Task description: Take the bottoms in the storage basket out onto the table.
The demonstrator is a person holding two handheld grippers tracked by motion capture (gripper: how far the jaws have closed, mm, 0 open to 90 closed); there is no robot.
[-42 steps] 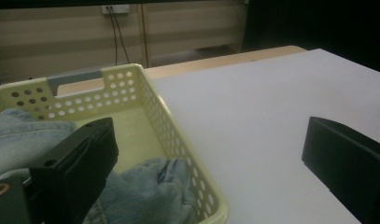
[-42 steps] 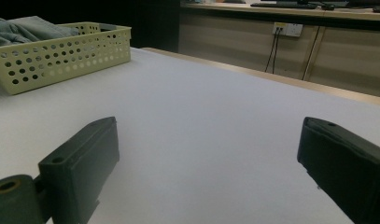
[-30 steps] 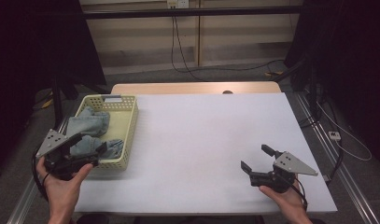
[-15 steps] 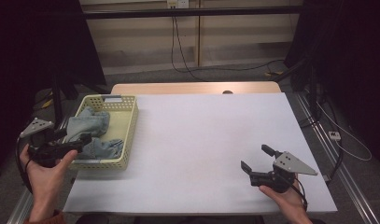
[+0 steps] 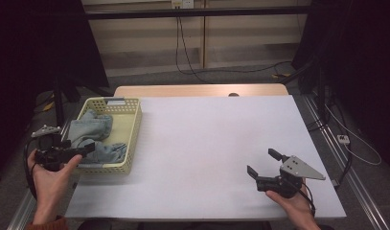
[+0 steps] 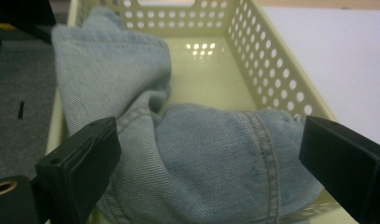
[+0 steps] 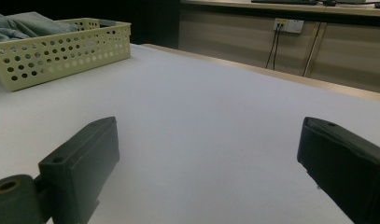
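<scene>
From the high view, your left gripper (image 5: 70, 152) sits at the near left corner of the pale yellow perforated basket (image 5: 133, 125), off the left edge of the white worktop (image 5: 207, 139), with its fingers pointing in toward the crumpled light-blue denim garment (image 5: 94, 136) that lies inside the basket along its left and near sides. Your right gripper (image 5: 264, 166) is well apart from all that, resting in your hand near the front right of the worktop, its fingers spread wide with nothing between them and aimed back toward the left. In the left gripper view, your fingers (image 6: 80, 165) stand wide apart just above the near end of the basket (image 6: 267, 60), and the denim garment (image 6: 211, 158) bulges between them, a stitched seam running down its fold; whether either finger touches the cloth cannot be told, but they have not closed on it. The far end of the basket floor is bare and shiny. In the right gripper view, your fingers (image 7: 85, 158) are open over bare white worktop (image 7: 211, 121), holding nothing, and the basket (image 7: 57, 51) stands far off at the upper left with the denim garment (image 7: 19, 23) heaped above its rim.
</scene>
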